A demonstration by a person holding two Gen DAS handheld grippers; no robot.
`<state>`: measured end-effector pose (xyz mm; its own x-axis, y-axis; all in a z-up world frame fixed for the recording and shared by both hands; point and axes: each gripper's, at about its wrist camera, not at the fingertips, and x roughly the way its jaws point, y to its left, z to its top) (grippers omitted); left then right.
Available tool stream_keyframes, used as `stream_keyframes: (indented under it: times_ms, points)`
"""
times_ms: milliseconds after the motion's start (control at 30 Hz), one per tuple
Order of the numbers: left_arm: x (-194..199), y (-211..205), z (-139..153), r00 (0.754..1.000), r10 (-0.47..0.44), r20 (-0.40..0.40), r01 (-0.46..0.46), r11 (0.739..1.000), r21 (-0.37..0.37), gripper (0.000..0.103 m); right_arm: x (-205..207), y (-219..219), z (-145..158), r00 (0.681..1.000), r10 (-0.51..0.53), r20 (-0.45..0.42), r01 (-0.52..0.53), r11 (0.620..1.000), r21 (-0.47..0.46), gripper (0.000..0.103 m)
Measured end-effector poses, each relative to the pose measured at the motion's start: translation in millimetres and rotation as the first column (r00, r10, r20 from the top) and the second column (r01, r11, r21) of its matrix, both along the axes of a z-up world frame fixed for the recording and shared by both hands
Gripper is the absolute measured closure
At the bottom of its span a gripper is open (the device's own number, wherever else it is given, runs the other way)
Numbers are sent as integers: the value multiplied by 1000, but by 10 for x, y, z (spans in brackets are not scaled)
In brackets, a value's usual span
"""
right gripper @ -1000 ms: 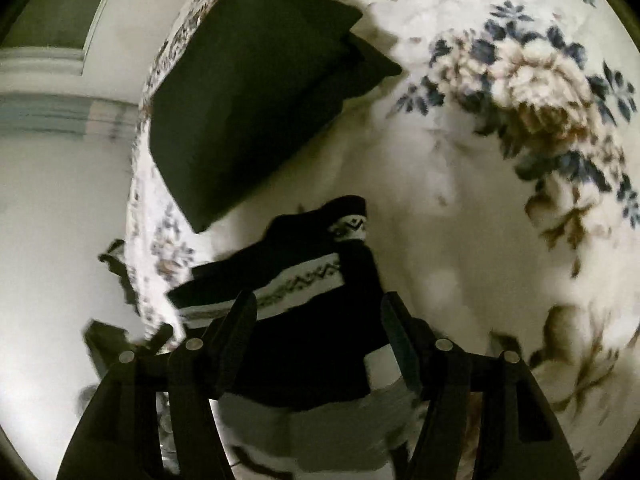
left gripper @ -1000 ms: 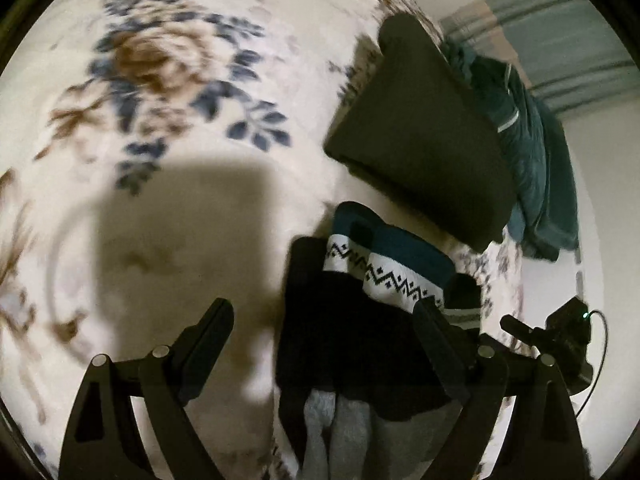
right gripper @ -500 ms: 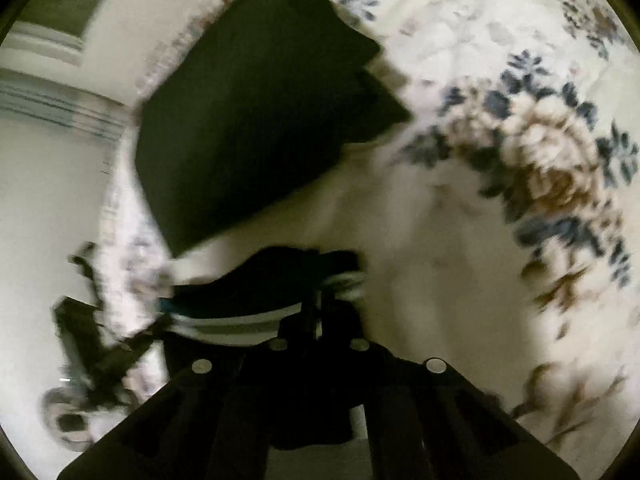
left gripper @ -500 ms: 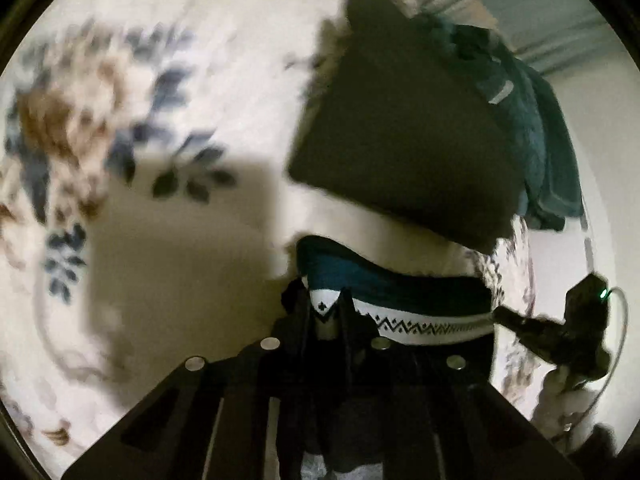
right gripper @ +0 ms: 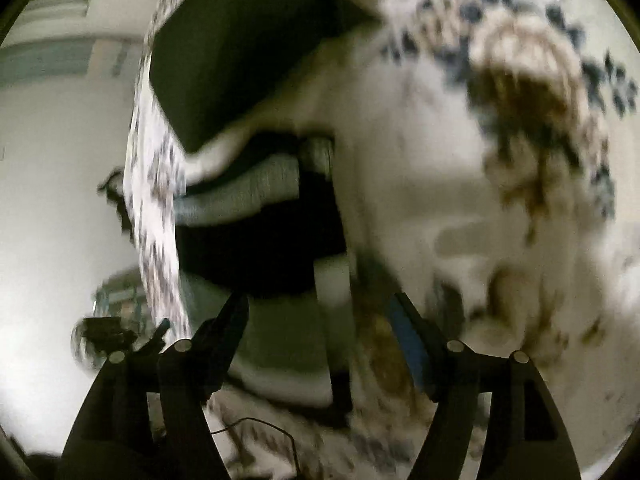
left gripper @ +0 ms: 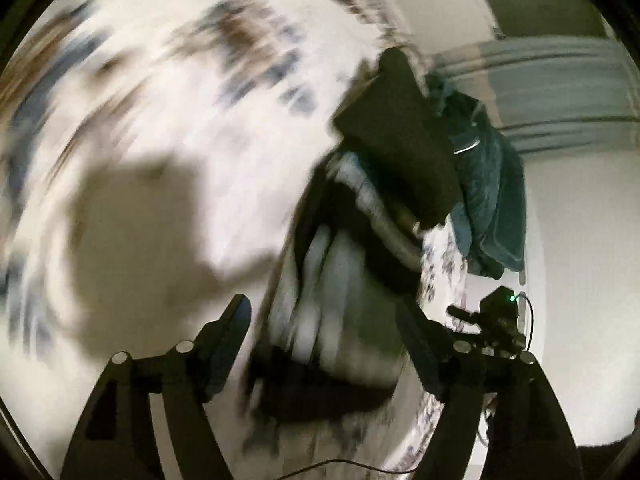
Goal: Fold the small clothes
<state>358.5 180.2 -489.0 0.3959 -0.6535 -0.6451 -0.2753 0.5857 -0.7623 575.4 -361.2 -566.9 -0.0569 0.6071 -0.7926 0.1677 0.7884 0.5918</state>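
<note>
A small black, grey and white patterned garment lies folded over on the floral bedspread, blurred by motion. My left gripper is open with its fingers to either side of the garment's near end, holding nothing. In the right wrist view the same garment lies ahead, and my right gripper is open and empty just short of it.
A folded black garment lies beyond the small one, near the bed's edge, with a teal garment behind it. The black one also shows in the right wrist view. The bed edge drops to a pale floor.
Both grippers were shut on the garment half a second ago and have now opened and let it go. The garment's patterned end has been folded over. Both views are blurred by fast motion.
</note>
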Motion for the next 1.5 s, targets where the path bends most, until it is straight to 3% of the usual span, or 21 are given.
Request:
stream_keyframes:
  times_ms: [67, 167, 267, 367, 467, 567, 633, 733, 800, 833, 867, 900, 1100, 1233, 1300, 1400, 1433, 1500]
  points:
    - [-411, -39, -79, 998, 35, -58, -36, 999, -29, 29, -173, -20, -47, 997, 62, -50, -62, 998, 10, 18]
    - [-810, -322, -242, 990, 78, -116, -91, 990, -107, 29, -244, -11, -141, 991, 120, -63, -117, 992, 39, 13]
    - [-885, -709, -420, 984, 145, -106, -163, 968, -191, 29, -38, 40, -360, 990, 129, -48, -124, 987, 105, 9]
    - [-820, -1068, -556, 975, 217, -45, -222, 942, -250, 29, 307, 243, -625, 989, 147, -26, -141, 976, 168, 8]
    - [-609, -1310, -757, 960, 277, -37, -277, 925, -260, 29, 664, 433, -937, 984, 175, -21, -166, 960, 225, 7]
    - [-416, -1429, -939, 946, 322, -39, -321, 915, -244, 29, 840, 624, -1105, 977, 213, -25, -198, 939, 281, 0]
    - [-319, -1439, -1016, 930, 364, -45, -364, 902, -234, 29, 924, 786, -1164, 966, 258, -22, -241, 927, 288, 0]
    - [-206, -1361, -997, 886, 463, -19, -454, 860, -234, 29, 984, 878, -1144, 969, 248, 0, -235, 917, 322, 0]
    - [-160, -1325, -907, 865, 501, 16, -488, 849, -204, 39, 982, 885, -1132, 980, 197, 20, -192, 917, 349, 2]
    - [-132, -1321, -877, 865, 502, 30, -487, 851, -194, 61, 979, 905, -1129, 984, 174, 24, -171, 920, 354, 13]
    - [-69, -1296, -817, 878, 476, 42, -465, 871, -160, 71, 953, 915, -1121, 988, 152, 27, -151, 920, 361, 56]
    - [-41, -1293, -798, 884, 465, 46, -454, 878, -152, 72, 920, 925, -1128, 989, 144, 15, -141, 925, 352, 78]
    - [166, -1061, -516, 929, 368, 42, -362, 926, -110, 77, 446, 844, -801, 999, 16, 28, -24, 941, 337, 86]
    - [438, -851, -181, 972, 224, 72, -219, 973, -65, 77, -413, 511, -494, 996, -89, -10, 87, 938, 337, 86]
    - [653, -856, -102, 995, 85, 57, -83, 996, -39, 76, -908, 453, -385, 991, -129, -40, 134, 930, 341, 87]
    - [683, -898, -313, 993, -113, -34, 114, 993, 42, 56, -1678, 482, -407, 980, -177, -93, 196, 936, 291, 86]
    - [666, -912, -391, 990, -131, -59, 135, 989, 61, 46, -1839, 484, -498, 974, -189, -122, 215, 940, 265, 85]
    - [604, -881, -635, 979, -127, -157, 138, 988, 66, 44, -2017, 459, -683, 963, -205, -178, 241, 946, 217, 75]
